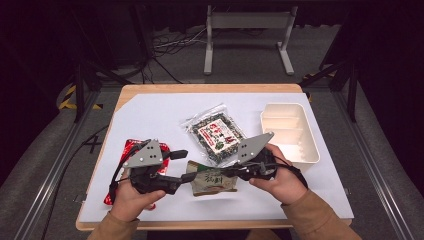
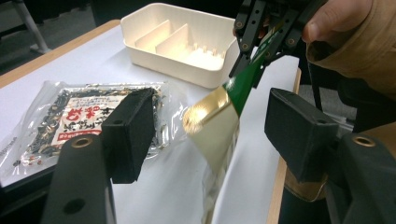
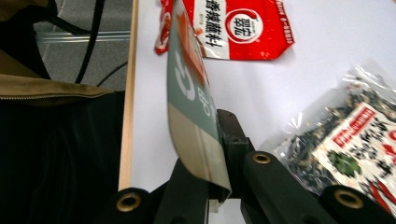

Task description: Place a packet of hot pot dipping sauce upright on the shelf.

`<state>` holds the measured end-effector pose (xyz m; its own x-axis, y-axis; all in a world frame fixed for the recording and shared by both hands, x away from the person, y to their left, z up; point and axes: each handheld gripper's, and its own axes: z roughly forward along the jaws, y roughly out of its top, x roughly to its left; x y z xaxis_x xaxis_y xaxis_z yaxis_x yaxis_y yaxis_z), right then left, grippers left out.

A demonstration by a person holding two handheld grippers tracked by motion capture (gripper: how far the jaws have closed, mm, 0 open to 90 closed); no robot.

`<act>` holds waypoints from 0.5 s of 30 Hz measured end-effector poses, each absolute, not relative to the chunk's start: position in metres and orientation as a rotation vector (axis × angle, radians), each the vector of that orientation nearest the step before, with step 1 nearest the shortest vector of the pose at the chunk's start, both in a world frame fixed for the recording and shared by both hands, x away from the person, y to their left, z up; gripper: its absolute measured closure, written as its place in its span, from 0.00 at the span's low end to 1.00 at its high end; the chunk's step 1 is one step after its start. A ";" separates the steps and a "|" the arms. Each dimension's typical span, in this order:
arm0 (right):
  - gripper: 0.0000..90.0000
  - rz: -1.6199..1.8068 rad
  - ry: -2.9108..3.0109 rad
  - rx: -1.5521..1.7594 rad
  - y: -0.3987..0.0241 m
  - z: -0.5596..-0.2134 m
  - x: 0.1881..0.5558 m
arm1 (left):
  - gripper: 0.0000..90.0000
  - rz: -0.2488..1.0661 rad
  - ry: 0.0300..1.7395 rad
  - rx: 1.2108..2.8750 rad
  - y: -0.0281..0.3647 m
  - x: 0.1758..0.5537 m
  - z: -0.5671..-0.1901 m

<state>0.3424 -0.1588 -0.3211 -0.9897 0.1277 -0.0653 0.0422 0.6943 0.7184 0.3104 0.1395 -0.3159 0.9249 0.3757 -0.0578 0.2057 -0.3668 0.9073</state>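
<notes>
Handover of a green-and-gold snack packet point(image 1: 212, 181), held just above the white sheet point(image 1: 150, 112) near its front edge. Left of the packet: red sachet point(image 1: 131, 150) lying flat under the left hand; left gripper point(image 1: 184, 166) with jaws spread wide to either side of the packet's left end, pads clear of the foil. At the packet's right end: right gripper point(image 1: 231, 172) with jaws pressed together on the green corner, bearing the packet alone. Behind the packet: clear seaweed-mix bag point(image 1: 216, 131), flat on the sheet. Right of and behind the packet: white divided tray point(image 1: 292, 152), compartments bare, probably the destination. For a clean step, best to keep the right pinch firm and near the corner, draw the left jaws straight back without brushing the foil, and lift before carrying so the slack lower edge clears the seaweed-mix bag and the tray's near wall. Open room: bare sheet in front of the packet; table edge close behind both hands, so little room for retreat.
</notes>
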 end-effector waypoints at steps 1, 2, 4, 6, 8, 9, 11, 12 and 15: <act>1.00 1.176 2.786 0.148 -0.163 -0.319 0.344 | 0.37 0.187 0.428 1.958 0.141 0.311 -0.316; 1.00 1.176 2.779 0.160 -0.166 -0.317 0.345 | 0.37 0.191 0.432 1.956 0.142 0.311 -0.316; 1.00 1.176 2.776 0.174 -0.170 -0.314 0.346 | 0.37 0.195 0.442 1.951 0.145 0.311 -0.316; 1.00 1.185 2.766 0.186 -0.175 -0.310 0.348 | 0.36 0.207 0.448 1.945 0.148 0.312 -0.316; 1.00 1.189 2.757 0.201 -0.180 -0.306 0.350 | 0.36 0.214 0.457 1.941 0.151 0.312 -0.315; 1.00 1.190 2.754 0.205 -0.182 -0.305 0.351 | 0.36 0.215 0.463 1.938 0.152 0.312 -0.315; 1.00 1.190 2.742 0.225 -0.190 -0.299 0.355 | 0.35 0.236 0.475 1.935 0.156 0.313 -0.316; 1.00 1.187 2.739 0.234 -0.192 -0.297 0.356 | 0.35 0.237 0.485 1.933 0.158 0.313 -0.316; 1.00 1.186 2.725 0.251 -0.198 -0.293 0.359 | 0.35 0.252 0.497 1.932 0.161 0.314 -0.317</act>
